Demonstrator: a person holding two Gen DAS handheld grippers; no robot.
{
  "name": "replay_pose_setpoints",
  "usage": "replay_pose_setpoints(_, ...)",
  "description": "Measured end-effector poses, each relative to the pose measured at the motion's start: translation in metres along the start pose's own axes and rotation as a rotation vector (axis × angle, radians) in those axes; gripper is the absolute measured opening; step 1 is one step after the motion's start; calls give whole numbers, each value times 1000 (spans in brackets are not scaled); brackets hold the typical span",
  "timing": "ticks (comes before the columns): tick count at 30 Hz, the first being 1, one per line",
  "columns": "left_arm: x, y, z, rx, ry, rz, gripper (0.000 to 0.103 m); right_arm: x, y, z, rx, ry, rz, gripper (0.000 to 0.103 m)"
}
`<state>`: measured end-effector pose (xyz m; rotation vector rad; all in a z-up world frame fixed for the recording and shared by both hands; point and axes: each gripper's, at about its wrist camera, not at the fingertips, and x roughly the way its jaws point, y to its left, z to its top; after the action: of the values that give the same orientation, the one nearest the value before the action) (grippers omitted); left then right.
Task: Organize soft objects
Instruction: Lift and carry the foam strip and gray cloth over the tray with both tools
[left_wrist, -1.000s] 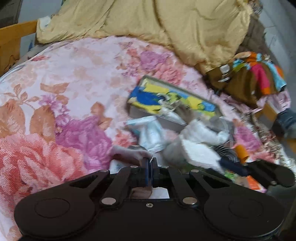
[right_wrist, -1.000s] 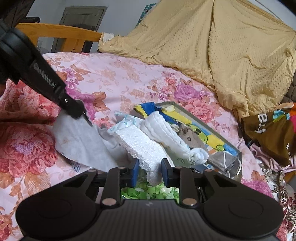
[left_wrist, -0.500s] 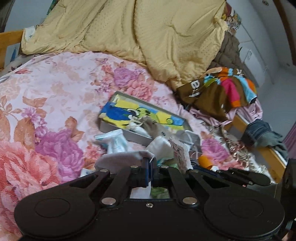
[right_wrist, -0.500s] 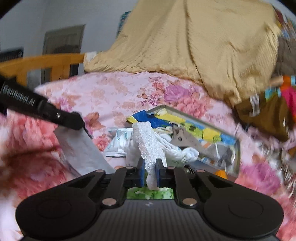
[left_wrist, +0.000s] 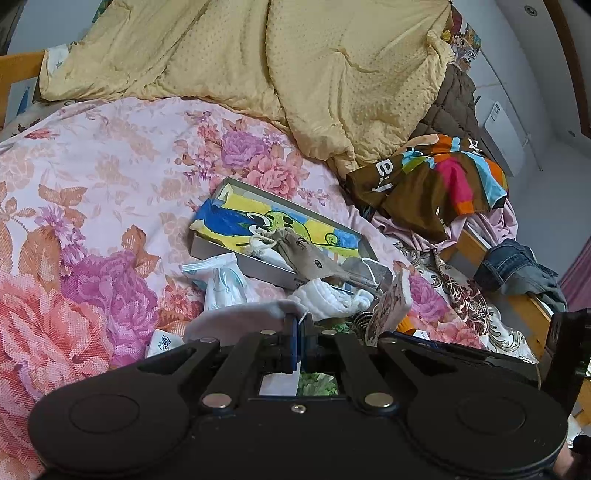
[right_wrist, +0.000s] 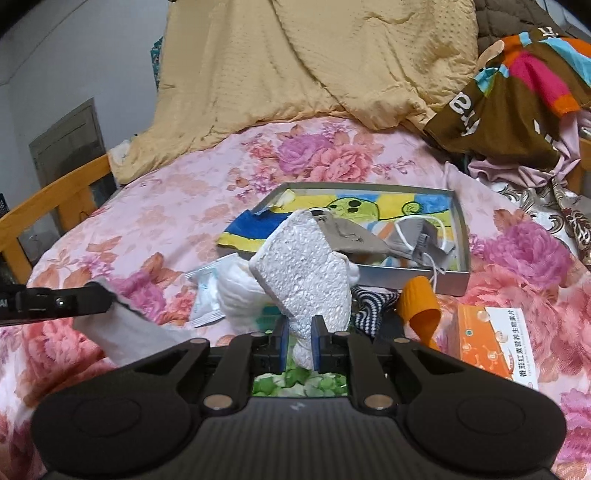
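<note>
The grey box (right_wrist: 460, 242) sits at centre on the floral bedspread (right_wrist: 184, 206). Since a second ago, you have raised the white foam sponge (right_wrist: 306, 266) clear of the pile; your right gripper (right_wrist: 297, 341) is clamped on its lower end, ready for transfer. Your left gripper (left_wrist: 298, 326) stays closed on the grey cloth (left_wrist: 236, 317), lifted at near left. The cloth's lower part is cut off behind the gripper body.

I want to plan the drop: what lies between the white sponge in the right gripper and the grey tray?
In the right wrist view, the white sponge overlaps the grey tray; a beige pouch sits just behind it in the tray.
</note>
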<state>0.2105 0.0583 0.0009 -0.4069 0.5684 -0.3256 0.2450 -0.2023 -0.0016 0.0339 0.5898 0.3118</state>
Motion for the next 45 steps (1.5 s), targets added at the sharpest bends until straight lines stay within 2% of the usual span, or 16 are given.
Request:
replay_pose_setpoints(5,3,2,0,-6,3,-11,0,0,5,1,-39,-37,-31,9)
replay_pose_setpoints(7,5,2,0,-6,7,-15,0,0,8,1,-48,-44,-39,4)
replay_pose_setpoints(13,8,2,-1,-3,14,-20,0,5,8,1,-66,-47,-86,7)
replay_pose_setpoints(15,8,2,-1,-3,14,-18,0,8,8,0,-69,-42,-104,29)
replay_pose_setpoints(20,8,1,-1,-8,15,-16,0,21,16,-4,-134,-34,-135,50)
replay_pose_setpoints(26,11,4,2,-22,9,-21,0,39,32,-9,-251,-10,-120,66)
replay_pose_setpoints(31,16,9,6,-41,-2,-28,0,54,49,-12,-372,-30,-180,63)
replay_pose_setpoints(32,17,10,6,-41,-5,-31,0,56,51,-11,-377,-29,-191,54)
replay_pose_setpoints(33,18,11,7,-42,-6,-34,0,58,51,-10,-375,-24,-202,47)
replay_pose_setpoints(40,26,11,20,-57,-23,-48,0,54,42,0,-325,-3,-200,34)
replay_pose_setpoints(45,25,8,29,-58,-40,-53,0,41,35,13,-264,-2,-155,22)
